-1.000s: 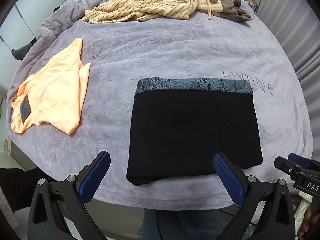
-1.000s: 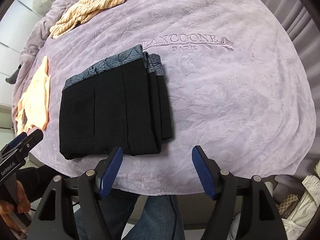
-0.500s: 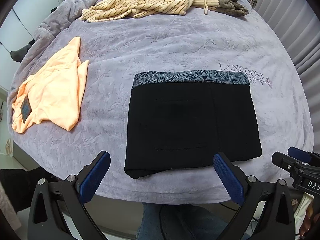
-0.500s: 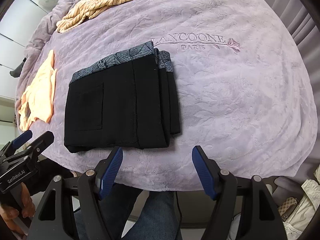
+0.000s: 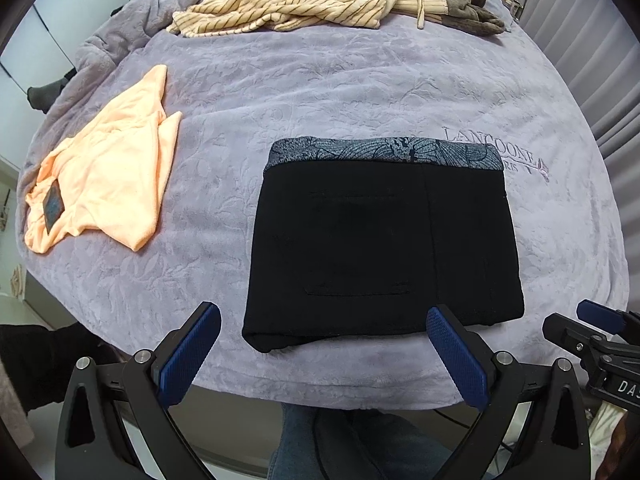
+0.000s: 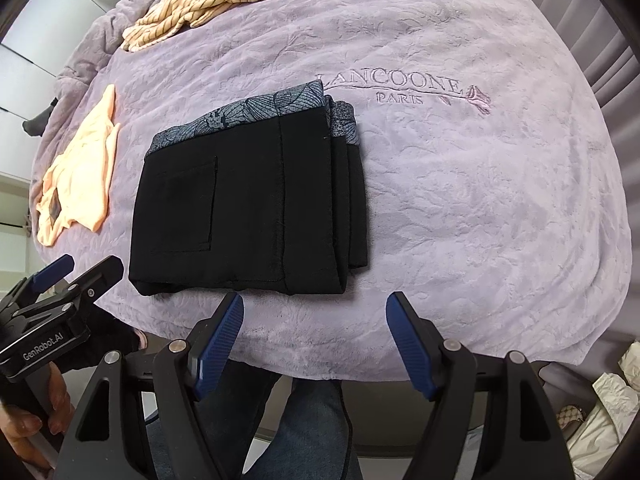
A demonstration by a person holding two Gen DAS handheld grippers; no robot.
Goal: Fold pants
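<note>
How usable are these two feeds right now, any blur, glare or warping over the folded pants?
Left wrist: sharp, soft even light, no glare; the black pants lose fabric detail, and fisheye bows the purple blanket. Right wrist: equally sharp, side layers readable, dark vignette in the corners.

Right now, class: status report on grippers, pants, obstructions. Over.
Left gripper and right gripper open, empty. Black pants folded flat on bed. Orange shirt apart, nothing blocking.
</note>
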